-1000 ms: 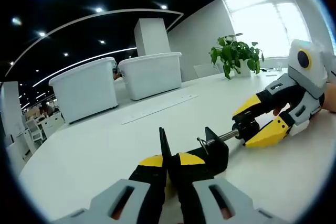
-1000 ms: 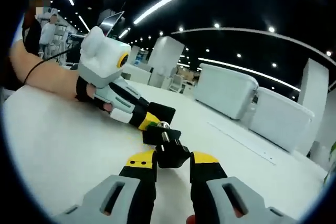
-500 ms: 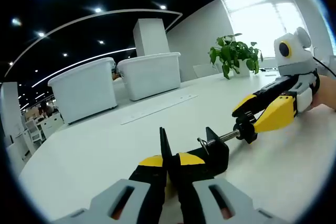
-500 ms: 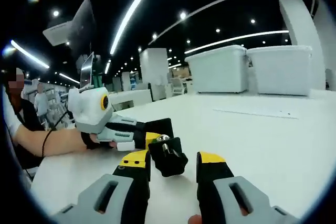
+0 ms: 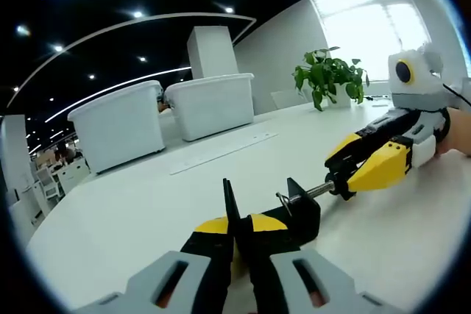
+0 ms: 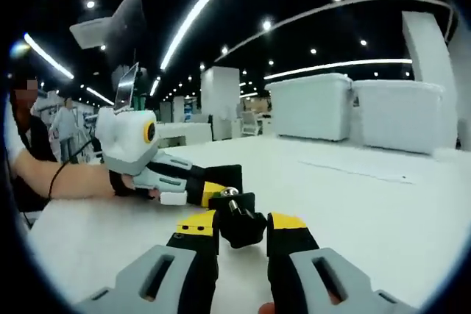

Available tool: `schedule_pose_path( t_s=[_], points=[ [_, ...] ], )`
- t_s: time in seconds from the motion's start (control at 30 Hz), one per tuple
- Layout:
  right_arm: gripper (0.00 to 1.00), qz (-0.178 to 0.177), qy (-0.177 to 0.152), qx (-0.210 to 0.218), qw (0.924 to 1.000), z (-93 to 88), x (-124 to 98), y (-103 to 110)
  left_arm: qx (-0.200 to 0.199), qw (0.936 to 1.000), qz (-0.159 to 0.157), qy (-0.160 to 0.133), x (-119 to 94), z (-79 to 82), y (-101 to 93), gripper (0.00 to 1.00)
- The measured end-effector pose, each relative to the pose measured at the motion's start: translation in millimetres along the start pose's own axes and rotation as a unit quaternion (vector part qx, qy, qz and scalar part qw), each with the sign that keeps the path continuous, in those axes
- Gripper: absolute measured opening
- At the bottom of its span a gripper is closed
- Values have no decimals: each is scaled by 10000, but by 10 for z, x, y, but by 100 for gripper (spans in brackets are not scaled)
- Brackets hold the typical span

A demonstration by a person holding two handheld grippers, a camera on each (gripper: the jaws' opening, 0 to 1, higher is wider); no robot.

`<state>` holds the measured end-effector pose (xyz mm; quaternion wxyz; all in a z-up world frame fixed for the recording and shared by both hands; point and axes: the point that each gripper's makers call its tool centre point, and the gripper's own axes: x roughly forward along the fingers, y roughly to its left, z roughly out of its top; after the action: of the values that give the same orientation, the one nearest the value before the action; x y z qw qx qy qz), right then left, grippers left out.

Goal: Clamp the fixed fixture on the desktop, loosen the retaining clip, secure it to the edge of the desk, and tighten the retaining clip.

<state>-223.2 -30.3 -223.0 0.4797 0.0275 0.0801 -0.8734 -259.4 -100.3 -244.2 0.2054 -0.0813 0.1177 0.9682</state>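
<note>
My left gripper (image 5: 237,227) pinches the small black metal clamp (image 5: 294,211) flat on the white counter (image 5: 132,218), so my right gripper (image 6: 234,220), pinching its black knob (image 6: 239,224) at 2 o'clock, should twist slowly.

Two bins (image 5: 118,126) (image 5: 212,104); one plant (image 5: 329,76); one clamp (image 5: 298,207).

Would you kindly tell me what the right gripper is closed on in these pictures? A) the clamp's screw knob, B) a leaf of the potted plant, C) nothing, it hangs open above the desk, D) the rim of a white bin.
A: in the left gripper view the right gripper pinches the knob at the end of the clamp's screw, low over the desk.
</note>
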Motion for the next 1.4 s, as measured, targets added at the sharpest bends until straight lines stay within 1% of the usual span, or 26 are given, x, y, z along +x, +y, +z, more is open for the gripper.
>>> schedule_pose_path(
  t_s=[0.03,0.07,0.1,0.13,0.2,0.43,0.5,0.53,0.57,0.6,0.63,0.67,0.7,0.77,0.83,0.87,0.93,0.97,1.03,1.2,1.3,1.33,1.4],
  points=[
    [24,-22,-25,-290,9996,7,1,17,0,10000,8,-2,-1,1,2,8],
    [24,-42,-43,-456,9989,12,0,32,-3,10000,13,2,-2,0,3,8],
    [24,-58,-47,-569,9984,9,1,43,-5,10000,16,3,-3,-1,3,8],
    [24,-79,-62,-772,9970,15,2,55,-6,10000,19,2,-3,0,3,8],
    [25,-109,-65,-952,9954,13,7,74,-6,10000,26,3,-3,0,5,8],
    [25,-172,-63,-1107,9937,14,20,87,-6,10000,44,5,-5,-1,10,8],
    [26,-146,-48,-864,9961,17,14,81,-5,10000,46,6,-5,-2,10,8],
    [26,-108,15,-609,9981,-8,10,83,-2,10000,34,9,-5,-3,5,8],
    [26,-89,44,-466,9989,-22,11,81,4,10000,22,2,-5,-1,0,8],
    [27,-69,132,-355,9993,-53,6,75,2,10000,15,2,-5,-1,-2,7],
    [30,-50,149,-353,9993,-54,8,61,1,10000,12,2,-5,-1,-3,7],
    [32,-1,195,-164,9997,-72,6,76,3,10000,10,1,-5,-1,-3,7],
    [35,69,163,19,9998,-59,8,93,6,10000,8,-2,-5,0,-3,7],
    [37,132,8,326,9994,17,-1,94,5,10000,4,-3,-5,0,-4,7],
    [36,54,-108,617,9980,67,-16,33,5,10000,4,-4,-4,0,-3,7],
    [35,9,-71,749,9972,54,-20,-3,5,10000,4,-4,-4,0,-3,7],
    [30,-228,101,1040,9943,-25,-16,-124,7,10000,6,-5,-3,0,-2,7],
    [30,-237,56,1113,9935,-12,-2,-143,6,10000,4,-9,-3,2,-2,8],
    [30,-221,81,1065,9940,-23,-9,-124,12,10000,2,-8,0,0,-3,8],
    [20,-39,77,958,9954,-13,-1,-30,12,10000,0,-13,2,-1,0,8],
    [20,-38,55,864,9962,-11,-6,-24,11,10000,0,-13,4,-2,-1,8],
    [20,-36,38,785,9969,-8,-10,-19,10,10000,1,-12,3,-2,-2,8],
    [20,-47,-13,481,9988,8,-12,-27,7,10000,3,-10,2,-3,-3,8]
  ],
)
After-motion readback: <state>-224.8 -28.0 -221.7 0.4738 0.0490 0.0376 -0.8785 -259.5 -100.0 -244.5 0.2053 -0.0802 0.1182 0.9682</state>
